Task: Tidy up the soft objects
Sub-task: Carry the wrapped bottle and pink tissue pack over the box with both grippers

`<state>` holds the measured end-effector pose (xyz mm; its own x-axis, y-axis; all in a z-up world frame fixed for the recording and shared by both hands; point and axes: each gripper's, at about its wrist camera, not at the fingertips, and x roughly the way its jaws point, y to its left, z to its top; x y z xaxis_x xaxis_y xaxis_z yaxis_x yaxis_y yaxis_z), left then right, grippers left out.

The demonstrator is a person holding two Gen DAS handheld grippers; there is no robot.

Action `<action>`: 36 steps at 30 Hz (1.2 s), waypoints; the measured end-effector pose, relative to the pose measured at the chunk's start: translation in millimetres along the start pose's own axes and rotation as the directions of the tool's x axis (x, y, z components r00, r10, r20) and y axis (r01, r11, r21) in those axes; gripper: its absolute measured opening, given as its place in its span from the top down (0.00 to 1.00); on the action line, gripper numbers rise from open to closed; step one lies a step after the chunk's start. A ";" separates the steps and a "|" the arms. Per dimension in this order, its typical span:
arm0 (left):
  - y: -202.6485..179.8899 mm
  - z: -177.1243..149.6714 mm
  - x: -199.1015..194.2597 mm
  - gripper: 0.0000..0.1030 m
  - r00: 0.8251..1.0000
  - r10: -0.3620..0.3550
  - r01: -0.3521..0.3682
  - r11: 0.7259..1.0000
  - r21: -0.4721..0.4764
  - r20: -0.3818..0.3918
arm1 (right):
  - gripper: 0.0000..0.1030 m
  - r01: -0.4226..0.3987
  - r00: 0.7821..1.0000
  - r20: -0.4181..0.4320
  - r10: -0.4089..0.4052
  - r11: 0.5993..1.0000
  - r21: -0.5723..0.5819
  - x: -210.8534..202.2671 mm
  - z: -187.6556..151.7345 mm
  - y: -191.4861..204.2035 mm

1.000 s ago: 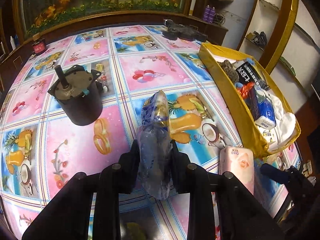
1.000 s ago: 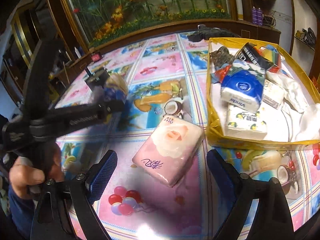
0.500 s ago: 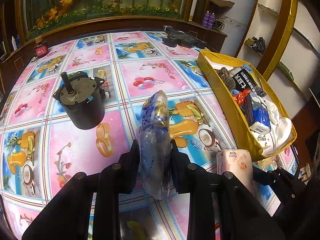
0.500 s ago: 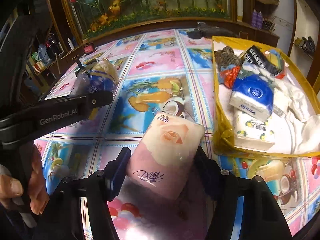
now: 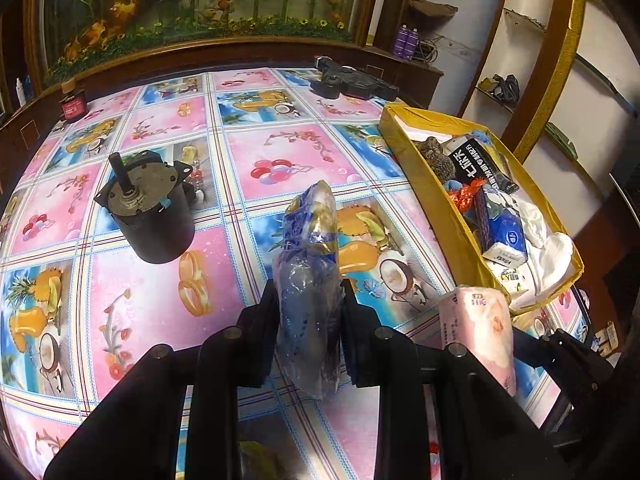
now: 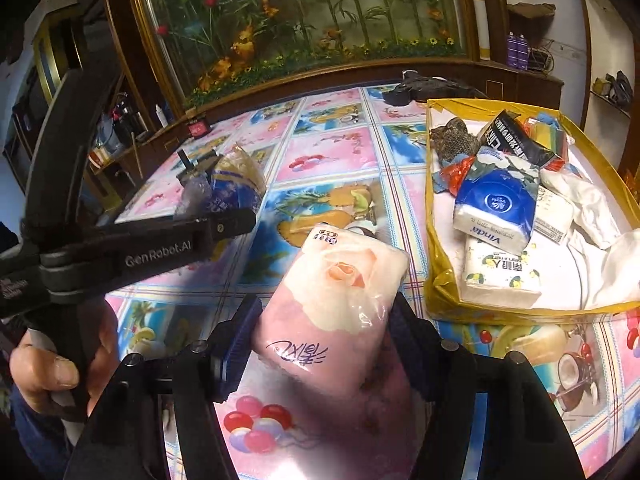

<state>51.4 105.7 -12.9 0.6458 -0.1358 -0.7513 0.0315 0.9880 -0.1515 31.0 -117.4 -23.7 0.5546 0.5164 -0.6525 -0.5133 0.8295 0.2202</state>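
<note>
Grippers 1st. L gripper [image 5: 308,300] is clamped on a crinkly clear-and-blue plastic packet [image 5: 310,264], pads pressing both its sides; packet stands upright betw. the fingers, top end poking fwd, lower end hanging below the pads, off the tablecloth. R gripper [image 6: 322,320] is clamped on a pink tissue pack [image 6: 334,300] w/ a rose print; blue pads touch its 2 long sides, the wrapper dents a bit at the R pad, and the pack tilts up toward the far side. From the L wrist view the same pack [image 5: 478,332] shows just R of the L gripper, near the table's near R part.

A hand [image 6: 60,364] grips the L tool's handle at the L edge of the R wrist view.

Table [image 5: 280,148] wears a fruit-and-balloon oilcloth. Black geared motor [image 5: 146,210] w/ a shaft stands on the L half, well apart from the packet. Yellow box [image 6: 440,292] sits along the R edge, holding a blue Vinda tissue pack [image 6: 494,208], a lemon-print pack [image 6: 502,276], a black pack [image 6: 516,140] and white cloth [image 6: 592,208]. Small red jar [image 5: 72,106] at the far L corner; dark tool [image 5: 352,82] at the far edge.
</note>
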 end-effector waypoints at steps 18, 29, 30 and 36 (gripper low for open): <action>-33.0 3.2 -5.2 0.76 0.994 -0.110 0.110 0.993 0.031 0.010 | 0.38 0.049 0.988 0.142 -0.068 0.990 0.132 -69.0 5.0 -51.1; -126.8 19.5 -2.5 0.76 0.978 -0.209 0.206 0.964 0.168 -0.003 | 0.38 0.125 0.965 0.197 -0.175 0.962 0.244 -95.7 6.7 -109.4; -136.2 20.3 -1.0 0.76 0.976 -0.218 0.215 0.959 0.183 -0.005 | 0.38 0.130 0.964 0.196 -0.180 0.960 0.247 -95.4 8.2 -113.0; -186.5 24.4 19.6 0.76 0.961 -0.271 0.276 0.937 0.215 -0.053 | 0.38 0.159 0.961 0.171 -0.218 0.939 0.305 -89.1 13.6 -143.0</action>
<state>76.7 -79.4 16.3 0.5720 -0.4024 -0.7147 0.3718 0.9039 -0.2113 63.9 -279.2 12.9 0.7571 0.3516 -0.5506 -0.1938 0.9258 0.3247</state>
